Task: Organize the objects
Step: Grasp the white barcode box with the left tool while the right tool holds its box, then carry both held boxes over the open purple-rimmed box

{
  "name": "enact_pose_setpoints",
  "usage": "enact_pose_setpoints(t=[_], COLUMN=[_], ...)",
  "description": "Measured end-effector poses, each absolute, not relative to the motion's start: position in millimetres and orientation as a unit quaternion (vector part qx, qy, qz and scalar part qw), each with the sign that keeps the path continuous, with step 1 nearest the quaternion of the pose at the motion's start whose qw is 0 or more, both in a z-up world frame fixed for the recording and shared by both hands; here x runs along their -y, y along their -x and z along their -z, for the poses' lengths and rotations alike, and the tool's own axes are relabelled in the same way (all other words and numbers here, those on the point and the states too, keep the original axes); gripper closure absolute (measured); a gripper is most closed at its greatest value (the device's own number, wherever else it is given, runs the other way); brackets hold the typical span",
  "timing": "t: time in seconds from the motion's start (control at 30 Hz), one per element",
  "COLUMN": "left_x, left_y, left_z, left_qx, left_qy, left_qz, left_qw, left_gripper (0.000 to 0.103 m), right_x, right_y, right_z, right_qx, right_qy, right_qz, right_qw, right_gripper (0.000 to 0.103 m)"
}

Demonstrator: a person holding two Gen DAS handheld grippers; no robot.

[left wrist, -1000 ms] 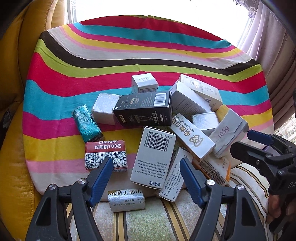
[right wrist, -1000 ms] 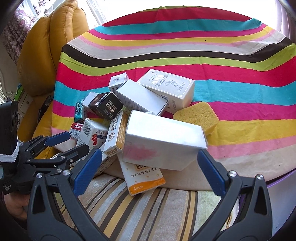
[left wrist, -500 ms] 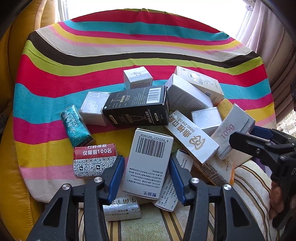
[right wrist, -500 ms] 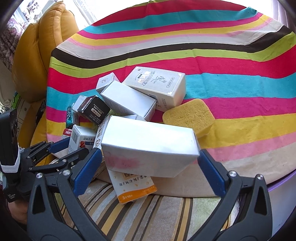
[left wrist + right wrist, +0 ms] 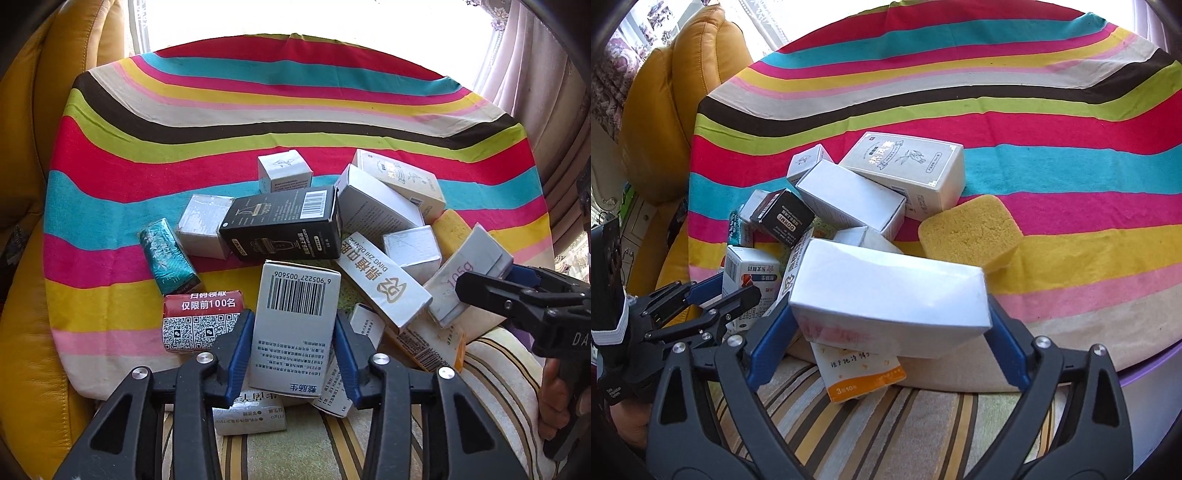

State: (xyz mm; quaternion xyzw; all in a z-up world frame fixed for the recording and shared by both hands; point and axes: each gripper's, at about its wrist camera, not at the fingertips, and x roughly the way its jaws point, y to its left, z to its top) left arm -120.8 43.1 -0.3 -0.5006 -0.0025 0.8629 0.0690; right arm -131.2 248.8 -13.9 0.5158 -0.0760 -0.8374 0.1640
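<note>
A heap of small cartons lies on a striped cloth (image 5: 258, 122). My left gripper (image 5: 293, 354) is shut on a white barcode box (image 5: 295, 325), its blue pads pressed to both long sides. My right gripper (image 5: 890, 336) is shut on a long silver-white box (image 5: 890, 295) marked 105g, which also shows in the left wrist view (image 5: 469, 277). The left gripper also shows in the right wrist view (image 5: 720, 295), holding the barcode box (image 5: 746, 273). A black box (image 5: 284, 229) lies behind the barcode box.
A yellow sponge (image 5: 967, 232) lies right of the heap. A red QR packet (image 5: 199, 321) and a teal pack (image 5: 170, 258) sit to the left. An orange-edged sachet (image 5: 857, 373) lies under the silver box. Yellow leather cushions (image 5: 665, 110) flank the cloth.
My left gripper moved forward and its fingers closed onto the barcode box. My right gripper moved in and its fingers closed on the ends of the long silver box.
</note>
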Motion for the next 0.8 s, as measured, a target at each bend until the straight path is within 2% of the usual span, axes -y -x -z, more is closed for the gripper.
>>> enact_pose_setpoints(t=[0.8], left_x=[-87], left_y=[83], left_z=[-46], left_qx=[-0.008], left_qy=[0.441], left_qz=[-0.894], left_qw=[0.085], left_gripper=[0.060], right_x=[-329], right_y=[62], right_z=[-22], right_qx=[0.108], right_qy=[-0.449], right_qz=[0.885], right_qw=[0.065], right_gripper=[0.007])
